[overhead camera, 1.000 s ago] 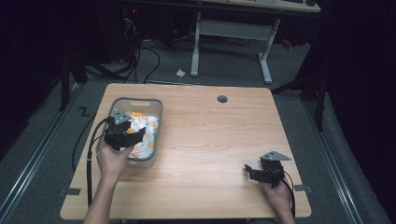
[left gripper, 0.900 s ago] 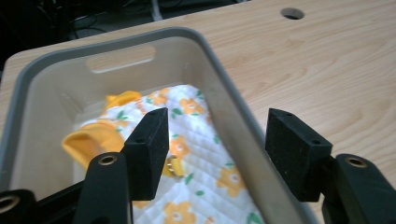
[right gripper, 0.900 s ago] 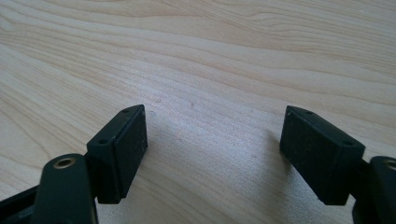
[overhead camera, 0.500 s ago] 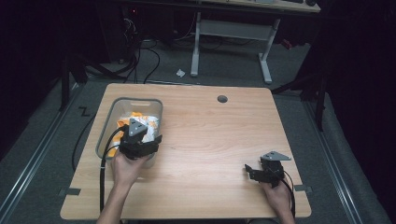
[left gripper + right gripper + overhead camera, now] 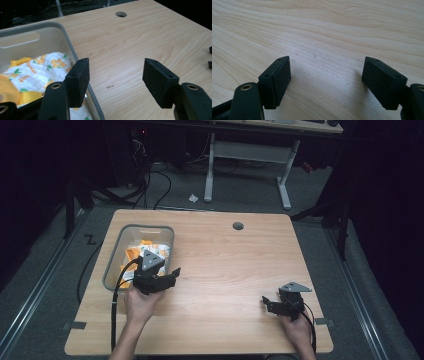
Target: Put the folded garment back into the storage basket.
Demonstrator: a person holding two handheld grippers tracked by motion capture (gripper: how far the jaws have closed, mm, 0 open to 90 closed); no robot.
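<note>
A grey plastic bin (image 5: 114, 256) stands on the left of the wooden table (image 5: 220, 260) and holds white and orange printed cloth (image 5: 148, 251). In the left gripper view the bin's rim (image 5: 72, 53) runs past one jaw and the cloth (image 5: 37, 71) lies inside. My left gripper (image 5: 170, 276) is open with nothing in it, just off the bin's near right corner. My right gripper (image 5: 268, 304) rests open low over the table near its front right, with bare wood (image 5: 324, 55) between its jaws.
A round cable hole (image 5: 238, 226) sits near the table's far edge. Beyond the table are a desk frame (image 5: 250, 165) and cables (image 5: 145, 185) on the dark floor. The left gripper's cable (image 5: 116, 295) trails off the front edge.
My left gripper has come out of the bin and moved right and toward the person, ending open beside the bin. The right gripper has stayed put.
</note>
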